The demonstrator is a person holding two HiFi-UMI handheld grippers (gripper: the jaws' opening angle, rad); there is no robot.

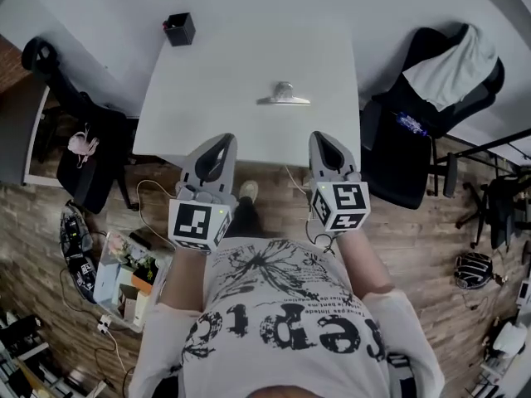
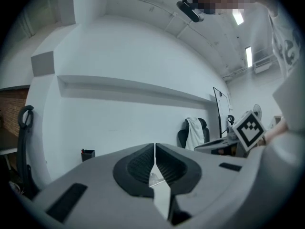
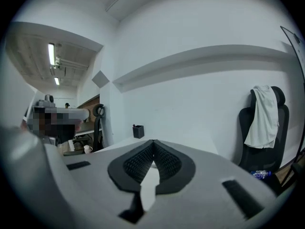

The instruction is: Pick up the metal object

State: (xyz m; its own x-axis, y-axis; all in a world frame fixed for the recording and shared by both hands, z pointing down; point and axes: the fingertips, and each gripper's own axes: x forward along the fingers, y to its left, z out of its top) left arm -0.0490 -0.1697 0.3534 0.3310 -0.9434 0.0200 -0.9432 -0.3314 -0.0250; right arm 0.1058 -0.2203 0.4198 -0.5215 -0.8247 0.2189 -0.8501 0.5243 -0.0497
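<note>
A shiny metal object (image 1: pixel 284 94) lies on the white table (image 1: pixel 207 98), right of the middle; in the left gripper view the metal object (image 2: pixel 153 180) shows as a small glint through the gap behind the tips. My left gripper (image 1: pixel 222 142) hovers at the table's near edge, its jaws shut with nothing between them. My right gripper (image 1: pixel 319 139) sits level with it to the right, also shut and empty. Both stay short of the object. The left gripper (image 2: pixel 155 146) and right gripper (image 3: pixel 153 142) each show tips that meet.
A black pen holder (image 1: pixel 179 29) stands at the table's far left corner. An office chair with a white cloth (image 1: pixel 431 98) is to the right, a black chair (image 1: pixel 75 123) to the left. Boxes and clutter (image 1: pixel 116 272) lie on the wooden floor at lower left.
</note>
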